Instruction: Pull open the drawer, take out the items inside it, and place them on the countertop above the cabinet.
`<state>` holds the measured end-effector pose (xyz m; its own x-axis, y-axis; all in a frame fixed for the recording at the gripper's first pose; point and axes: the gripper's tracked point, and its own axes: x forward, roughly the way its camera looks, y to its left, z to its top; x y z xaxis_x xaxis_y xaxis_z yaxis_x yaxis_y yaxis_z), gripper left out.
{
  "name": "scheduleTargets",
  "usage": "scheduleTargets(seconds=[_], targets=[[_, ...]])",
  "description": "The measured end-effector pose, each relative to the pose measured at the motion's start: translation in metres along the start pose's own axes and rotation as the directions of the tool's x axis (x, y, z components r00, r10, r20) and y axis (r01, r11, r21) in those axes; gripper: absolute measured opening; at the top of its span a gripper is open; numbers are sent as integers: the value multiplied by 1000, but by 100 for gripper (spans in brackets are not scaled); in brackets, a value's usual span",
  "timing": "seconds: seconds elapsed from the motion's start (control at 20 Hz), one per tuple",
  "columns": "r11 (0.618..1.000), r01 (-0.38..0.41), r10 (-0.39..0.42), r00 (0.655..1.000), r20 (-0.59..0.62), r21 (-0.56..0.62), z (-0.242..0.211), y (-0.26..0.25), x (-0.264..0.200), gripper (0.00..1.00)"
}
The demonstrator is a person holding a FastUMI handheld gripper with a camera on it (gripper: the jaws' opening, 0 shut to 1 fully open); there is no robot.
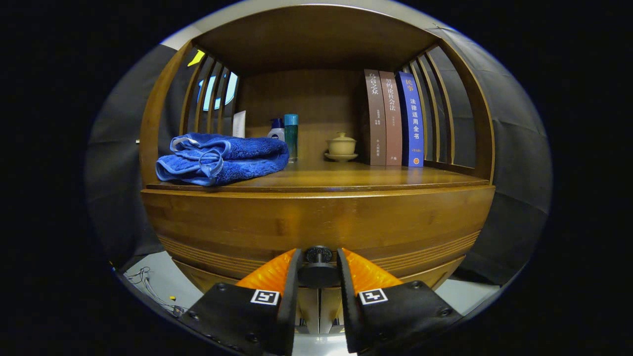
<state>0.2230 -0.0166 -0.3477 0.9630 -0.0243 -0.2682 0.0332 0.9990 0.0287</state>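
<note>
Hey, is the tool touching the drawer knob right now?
Touching. In the gripper view the tool has both fingers pressed against the sides of the round knob, with no gap showing on either side.

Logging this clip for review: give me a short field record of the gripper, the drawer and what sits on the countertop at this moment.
gripper: gripper closed on the drawer knob, a finger on each side
drawer: drawer front looks flush with the cabinet, not yet pulled
countertop: folded blue towel on the left; bottles behind it; lidded cup on a saucer; three upright books to the right
drawer contents: hidden
task stage: before opening
</note>
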Motion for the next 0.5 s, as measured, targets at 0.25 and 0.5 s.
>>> scheduleTargets(seconds=[0.25, 0.5], targets=[[1000, -12, 12, 1000, -25, -1, -2, -2, -13, 27], [1000, -19, 20, 1000, -17, 14, -7, -2, -49, 26]])
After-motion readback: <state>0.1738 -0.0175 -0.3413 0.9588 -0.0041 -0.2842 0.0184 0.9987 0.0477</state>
